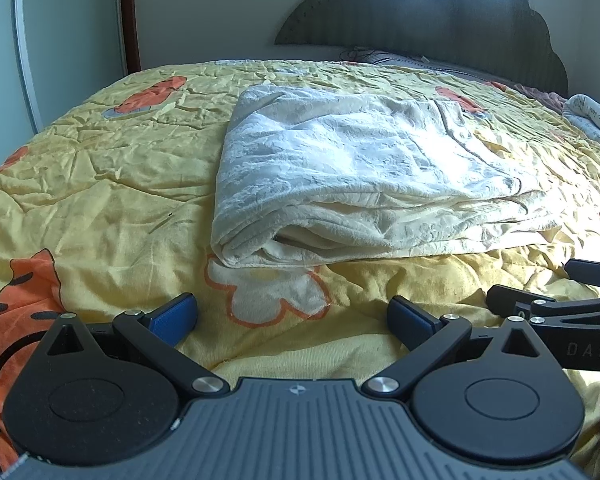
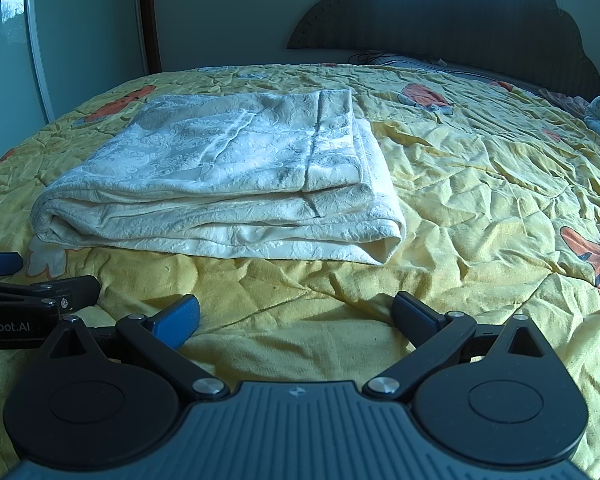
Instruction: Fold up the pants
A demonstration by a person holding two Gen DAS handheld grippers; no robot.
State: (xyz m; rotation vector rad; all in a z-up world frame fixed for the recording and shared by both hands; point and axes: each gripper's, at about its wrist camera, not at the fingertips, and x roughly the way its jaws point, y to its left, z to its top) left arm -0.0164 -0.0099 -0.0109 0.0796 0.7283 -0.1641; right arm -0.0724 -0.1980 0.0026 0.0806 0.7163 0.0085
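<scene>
Your left gripper point(image 1: 292, 316) and right gripper point(image 2: 296, 316) gape wide, empty, near the folded cream textured pants point(image 2: 228, 184) on the crumpled yellow quilt point(image 2: 480, 184).

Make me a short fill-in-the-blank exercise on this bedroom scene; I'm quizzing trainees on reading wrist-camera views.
1. The white pants lie folded on a quilt whose main colour is ____.
2. The left gripper and the right gripper both have their jaws ____.
3. The pads on the fingers are coloured ____.
4. Neither gripper is touching the ____.

Missing words: yellow; open; blue; pants
</scene>
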